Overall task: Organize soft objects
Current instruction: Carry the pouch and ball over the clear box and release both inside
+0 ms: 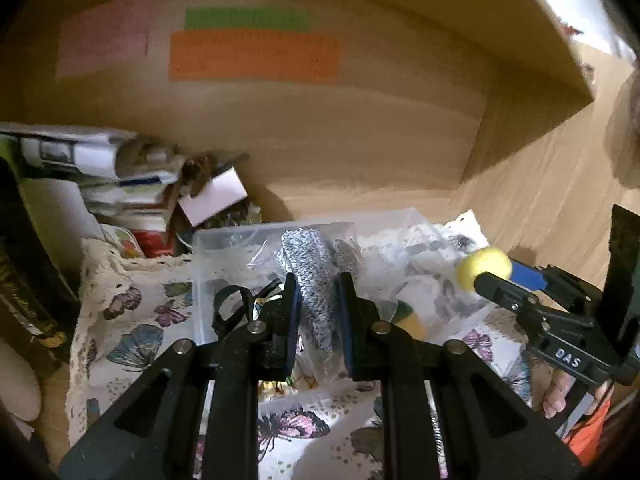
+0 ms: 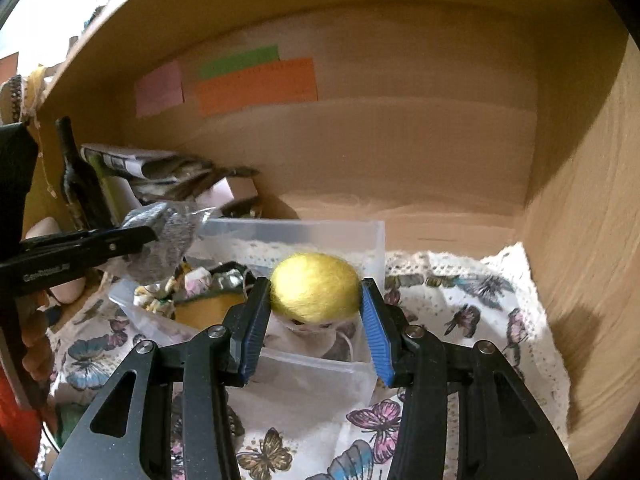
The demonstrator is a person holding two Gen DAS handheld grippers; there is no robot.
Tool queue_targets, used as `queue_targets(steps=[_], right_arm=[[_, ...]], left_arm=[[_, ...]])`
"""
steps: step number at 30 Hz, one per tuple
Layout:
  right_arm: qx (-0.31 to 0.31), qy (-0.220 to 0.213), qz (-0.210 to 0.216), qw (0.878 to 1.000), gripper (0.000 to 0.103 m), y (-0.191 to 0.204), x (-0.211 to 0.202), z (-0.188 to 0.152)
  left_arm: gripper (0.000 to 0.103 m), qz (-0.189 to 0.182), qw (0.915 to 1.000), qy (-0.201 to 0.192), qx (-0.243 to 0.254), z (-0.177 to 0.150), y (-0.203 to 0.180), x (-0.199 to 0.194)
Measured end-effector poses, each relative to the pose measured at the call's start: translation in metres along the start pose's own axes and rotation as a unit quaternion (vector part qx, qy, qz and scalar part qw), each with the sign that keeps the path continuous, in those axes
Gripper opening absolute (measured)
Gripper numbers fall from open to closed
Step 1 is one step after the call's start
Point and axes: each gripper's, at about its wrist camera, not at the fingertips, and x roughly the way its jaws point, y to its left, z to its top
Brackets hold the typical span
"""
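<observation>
Over the bin: your left tongs (image 1: 316, 300) grip a bagged grey knit (image 1: 310, 276); right tongs (image 2: 316, 316) grip a yellow felt ball (image 2: 316, 286).
Done: clear plastic bin (image 2: 372, 236) already holds scraps.
Left: neither piece is released yet.

Shelf floor right of the clear bin (image 2: 372, 240) lies open — left, stacked papers (image 1: 100, 168) and a bottle (image 2: 76, 176) crowd it.

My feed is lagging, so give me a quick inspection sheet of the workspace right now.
Surface: butterfly-print cloth covering the shelf floor.
Job's things: clear plastic bin; yellow ball; bagged grey knit.
Clutter: paper stack, dark bottle, scissors in the bin.
Grippers: left gripper shut on the bagged grey knit; right gripper shut on the yellow ball.
Cables: nothing seen.
Surroundings: wooden shelf wall with coloured paper notes.
</observation>
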Motion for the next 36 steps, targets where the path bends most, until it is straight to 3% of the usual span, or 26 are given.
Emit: queue_targets(steps=[10, 15, 20, 22, 26, 29, 31, 33, 36], right_arm=[[0.003, 0.033, 0.006, 0.999, 0.042, -0.006, 0.019, -0.008], [-0.010, 0.036, 0.002, 0.999, 0.043, -0.002, 0.020, -0.009], [-0.021, 0.032, -0.004, 0.999, 0.051, 0.001, 0.019, -0.009], [-0.026, 0.022, -0.008, 0.999, 0.061, 0.004, 0.014, -0.008], [-0.034, -0.006, -0.016, 0.999, 0.070, 0.008, 0.000, -0.004], [-0.034, -0.019, -0.015, 0.999, 0.076, 0.011, -0.011, -0.002], [-0.033, -0.027, -0.009, 0.999, 0.085, 0.014, -0.018, -0.001], [-0.037, -0.032, -0.004, 0.999, 0.086, 0.019, -0.025, -0.001], [-0.049, -0.032, 0.006, 0.998, 0.088, 0.028, -0.031, -0.005]], left_arm=[[0.018, 0.010, 0.9988, 0.047, 0.008, -0.009, 0.009, 0.039], [0.021, 0.007, 0.9987, 0.049, 0.010, -0.009, 0.007, 0.040], [0.039, 0.007, 0.9993, 0.035, 0.010, -0.007, 0.004, 0.027], [0.045, 0.011, 0.9996, 0.023, 0.014, -0.006, 0.002, 0.019], [0.056, 0.017, 0.9995, -0.007, 0.025, -0.004, -0.002, -0.002], [0.074, 0.027, 0.9988, -0.030, 0.028, -0.002, -0.003, -0.018], [0.092, 0.037, 0.9978, -0.047, 0.029, -0.002, -0.004, -0.029], [0.100, 0.043, 0.9968, -0.062, 0.026, -0.002, -0.003, -0.040], [0.102, 0.049, 0.9956, -0.077, 0.023, -0.004, -0.002, -0.054]])
